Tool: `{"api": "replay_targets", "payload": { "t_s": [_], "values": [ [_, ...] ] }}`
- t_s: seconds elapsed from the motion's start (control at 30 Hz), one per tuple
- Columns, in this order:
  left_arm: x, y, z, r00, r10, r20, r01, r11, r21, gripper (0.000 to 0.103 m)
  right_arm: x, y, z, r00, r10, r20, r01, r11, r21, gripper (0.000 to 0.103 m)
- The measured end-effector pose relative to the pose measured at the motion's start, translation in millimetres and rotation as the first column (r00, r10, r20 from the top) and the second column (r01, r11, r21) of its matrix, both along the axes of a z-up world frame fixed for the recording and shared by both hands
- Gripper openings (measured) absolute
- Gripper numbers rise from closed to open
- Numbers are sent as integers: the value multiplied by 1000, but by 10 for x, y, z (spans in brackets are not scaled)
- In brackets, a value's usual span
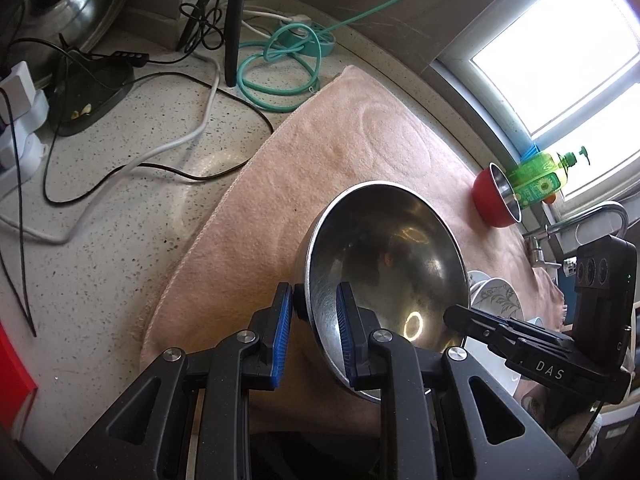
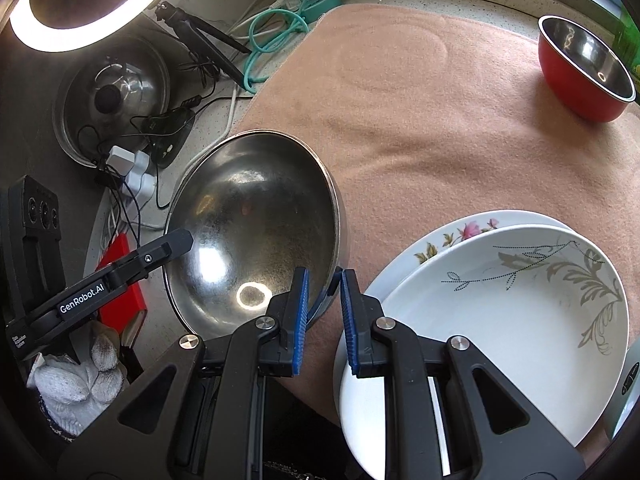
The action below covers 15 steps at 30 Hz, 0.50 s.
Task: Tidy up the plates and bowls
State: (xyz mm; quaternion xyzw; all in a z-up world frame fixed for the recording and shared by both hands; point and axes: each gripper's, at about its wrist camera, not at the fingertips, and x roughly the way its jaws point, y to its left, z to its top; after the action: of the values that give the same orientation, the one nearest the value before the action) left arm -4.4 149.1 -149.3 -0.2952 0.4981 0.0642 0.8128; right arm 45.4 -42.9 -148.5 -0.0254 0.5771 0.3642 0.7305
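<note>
A large steel bowl (image 1: 396, 264) is held tilted over a pink towel (image 1: 320, 152). My left gripper (image 1: 314, 300) is shut on its left rim, one pad inside and one outside. My right gripper (image 2: 322, 280) is shut on the same steel bowl's (image 2: 256, 224) right rim. A white plate with a grey leaf pattern (image 2: 520, 312) lies on a flowered plate (image 2: 452, 236) to the right of the bowl; both show small in the left wrist view (image 1: 496, 296). A red bowl with a steel inside (image 2: 584, 68) stands at the towel's far right, also in the left wrist view (image 1: 496, 196).
Cables, a teal hose (image 1: 276, 64), power strips (image 1: 20, 120) and a tripod leg (image 1: 234, 20) clutter the speckled counter (image 1: 120, 240) left of the towel. A pot lid (image 2: 112, 96) and ring light (image 2: 88, 8) stand far left. A green soap bottle (image 1: 540, 176) and tap (image 1: 600, 216) are by the window.
</note>
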Motion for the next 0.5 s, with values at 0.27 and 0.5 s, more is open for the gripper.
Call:
{"api": "replay_targets", "payload": {
  "t_s": [0.27,0.5],
  "values": [
    [8,21,-37,1000,3,-11,-3,1000,-3,20,-19,15,14,1000,15,6,-15,1000,2,17],
    [-9,19,-42,1000,-1,-19,1,1000,6,20,10,-41,72,1000,-4,22,3,1000,14,49]
  ]
}}
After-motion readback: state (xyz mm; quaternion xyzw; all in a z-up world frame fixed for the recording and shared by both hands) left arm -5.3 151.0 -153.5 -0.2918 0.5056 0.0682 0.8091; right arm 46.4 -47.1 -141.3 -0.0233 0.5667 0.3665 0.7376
